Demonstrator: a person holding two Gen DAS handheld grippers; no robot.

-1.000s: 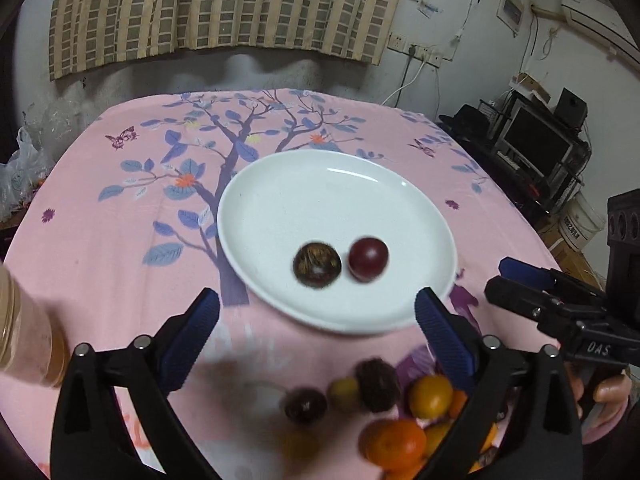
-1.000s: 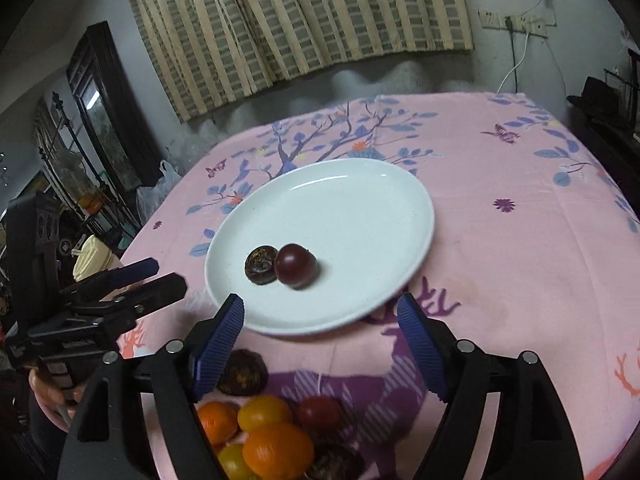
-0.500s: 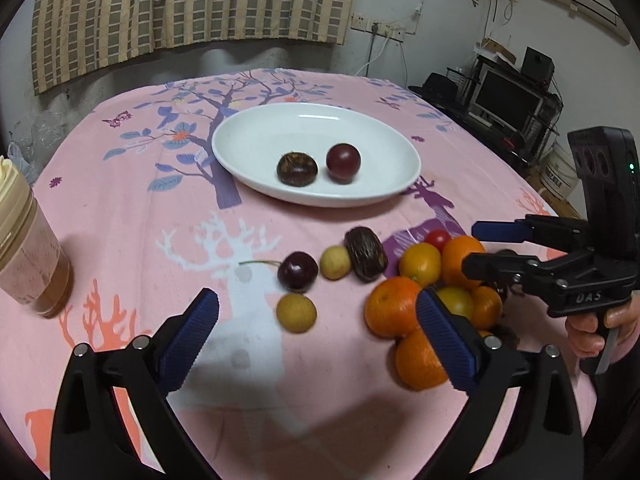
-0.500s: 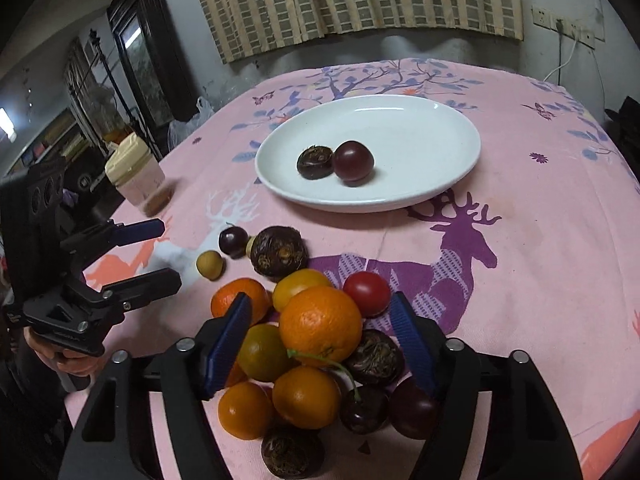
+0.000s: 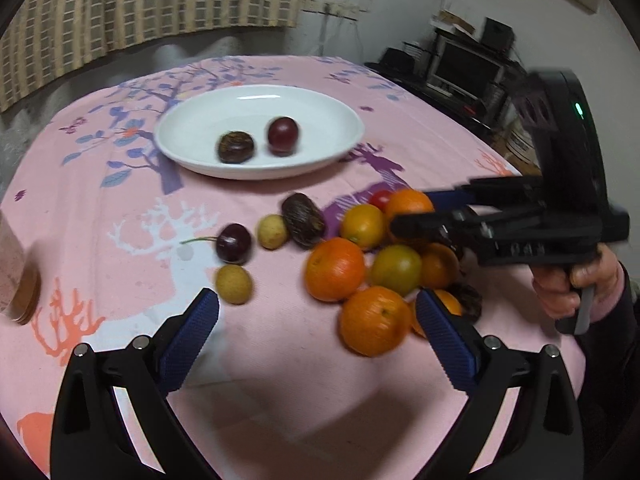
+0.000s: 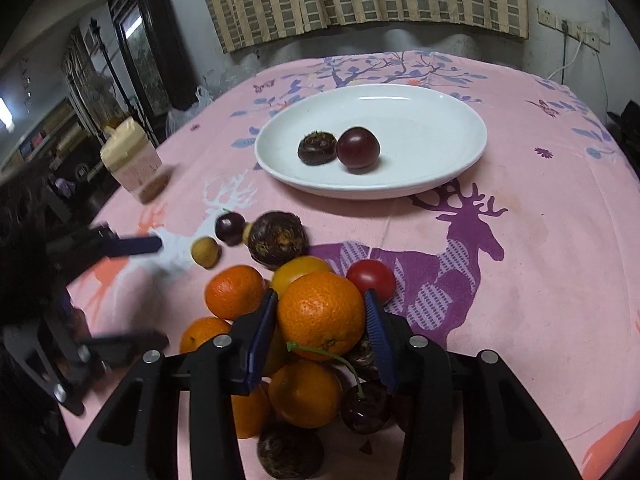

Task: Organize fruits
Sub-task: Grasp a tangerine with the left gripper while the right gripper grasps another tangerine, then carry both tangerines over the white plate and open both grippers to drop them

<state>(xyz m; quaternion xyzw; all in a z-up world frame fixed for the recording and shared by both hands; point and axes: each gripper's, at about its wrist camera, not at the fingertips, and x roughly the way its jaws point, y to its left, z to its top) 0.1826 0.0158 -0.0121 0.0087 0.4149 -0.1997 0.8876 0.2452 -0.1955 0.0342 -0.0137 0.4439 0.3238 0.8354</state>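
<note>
A white plate (image 5: 332,120) (image 6: 448,120) holds a dark brown fruit (image 6: 317,147) and a dark red plum (image 6: 358,147). A pile of oranges, cherries and small fruits lies on the pink tablecloth. My right gripper (image 6: 320,320) is shut on the top orange (image 6: 320,312) of the pile; it also shows in the left wrist view (image 5: 416,216), over that orange (image 5: 408,204). My left gripper (image 5: 316,320) is open and empty, low over the cloth near a loose orange (image 5: 374,320) and a small yellow fruit (image 5: 234,283).
A jar with a cream lid (image 6: 130,160) stands at the table's left side (image 5: 16,280). A cherry with a stem (image 5: 233,243), another yellow fruit (image 5: 272,232) and a dark wrinkled fruit (image 5: 303,220) lie between pile and plate. A red tomato (image 6: 370,278) sits beside the pile.
Both grippers drew back from the plate toward the fruit pile. My right gripper closed its jaws around the top orange. My left gripper stayed open.
</note>
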